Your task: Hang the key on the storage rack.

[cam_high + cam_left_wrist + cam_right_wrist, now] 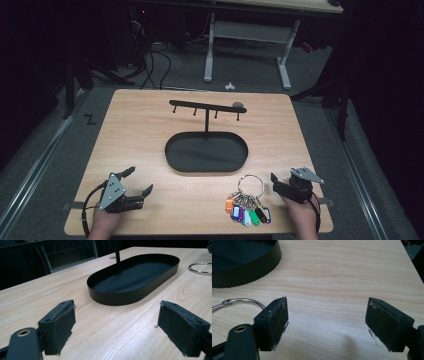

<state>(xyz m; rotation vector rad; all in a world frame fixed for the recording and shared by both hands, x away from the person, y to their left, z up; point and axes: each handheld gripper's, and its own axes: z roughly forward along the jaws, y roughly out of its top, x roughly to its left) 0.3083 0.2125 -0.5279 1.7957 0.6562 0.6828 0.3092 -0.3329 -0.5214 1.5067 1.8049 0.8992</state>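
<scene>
Two grippers rest low over the near end of a wooden table (150, 130), one at each near corner, with a black oval tray (206, 152) between and beyond them. The tray serves as landmark here.

The key ring (250, 184), a large metal loop carrying a bunch of coloured tags (247, 214), lies flat on the table just near of the tray's right end. The tags fan out on the side of the loop away from the tray, toward the table's near edge.

The right gripper (280, 186) sits to the right of the tray's near edge, just beside the ring and apart from it. Its jaws stand wide with nothing between them. In the right gripper view, the ring (239, 301) shows as an arc to the left of the left jaw, outside the gap, and the bare table (342, 277) fills the gap between the pads. The tray wall (247, 267) shows at upper left.

The left gripper (137, 182) lies to the left of the tray's near edge, well apart from the ring. Its jaws are likewise wide and empty. In the left gripper view, the tray (120, 296) lies ahead of the gap and part of the ring (200, 267) shows beyond the tray's right end.

A black post with a hooked crossbar (206, 106) rises from the tray's far side.
</scene>
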